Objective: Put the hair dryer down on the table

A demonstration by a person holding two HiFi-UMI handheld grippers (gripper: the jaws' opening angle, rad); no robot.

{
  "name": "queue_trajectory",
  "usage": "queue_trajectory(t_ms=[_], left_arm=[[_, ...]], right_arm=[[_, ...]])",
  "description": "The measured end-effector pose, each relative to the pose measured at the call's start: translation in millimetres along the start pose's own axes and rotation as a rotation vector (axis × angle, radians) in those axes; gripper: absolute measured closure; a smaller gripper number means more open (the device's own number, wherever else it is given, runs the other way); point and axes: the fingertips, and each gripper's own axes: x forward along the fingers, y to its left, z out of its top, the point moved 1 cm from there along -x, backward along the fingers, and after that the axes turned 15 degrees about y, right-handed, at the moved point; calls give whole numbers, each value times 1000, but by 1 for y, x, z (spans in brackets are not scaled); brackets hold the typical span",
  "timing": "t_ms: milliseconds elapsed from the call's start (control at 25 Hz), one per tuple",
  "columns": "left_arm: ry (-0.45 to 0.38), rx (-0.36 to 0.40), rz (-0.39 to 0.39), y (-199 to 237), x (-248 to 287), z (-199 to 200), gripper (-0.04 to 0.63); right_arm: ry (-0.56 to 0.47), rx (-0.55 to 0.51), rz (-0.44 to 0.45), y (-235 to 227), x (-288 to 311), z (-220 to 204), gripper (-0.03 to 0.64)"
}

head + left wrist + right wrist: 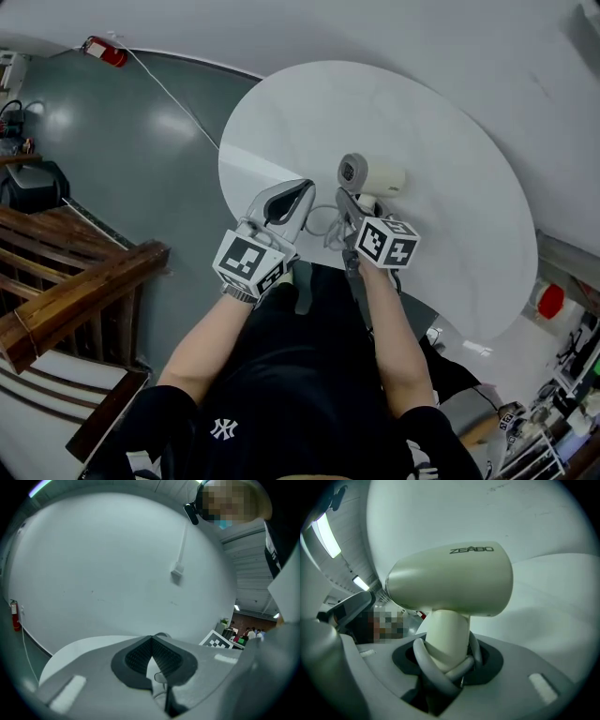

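A glossy grey-green floor (122,159) fills the left of the head view. A round white table (422,141) stands in the middle, against a pale wall. Dark wooden stair rails (84,291) run along the lower left. The person, in a black top, reaches both bare forearms (202,337) over the table's near edge.

At the lower right corner a white wire rack (548,445) holds small coloured items, too small to make out.

The left gripper (151,637) hangs over the near left part of the table, just beside the right one. Its jaw tips meet in a point, and the dark ribbed pads (133,658) leave only a teardrop hollow behind them. Nothing is held there; table and a bit of cord show through the hollow.

The right gripper (446,660) is clamped on the handle of the hair dryer (450,576), its jaws standing fairly wide round it. The cream hair dryer stands handle-down in that grip, with its barrel lying level across the top. In the head view it sits above the near part of the table, its round grey end turned toward the left gripper. Whether it touches the tabletop cannot be told.

The grey cord (440,677) is wound round the handle, inside the jaws. A loose loop of it hangs between the two grippers.

A red fire extinguisher (105,52) stands at the far wall.
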Motion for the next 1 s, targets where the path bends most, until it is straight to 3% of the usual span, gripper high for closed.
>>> queue_trajectory(t_ms=[1000], left_arm=[[32,-103,52,47,34,-7,594]], right_arm=[[224,144,-143,-51,60,9,408]])
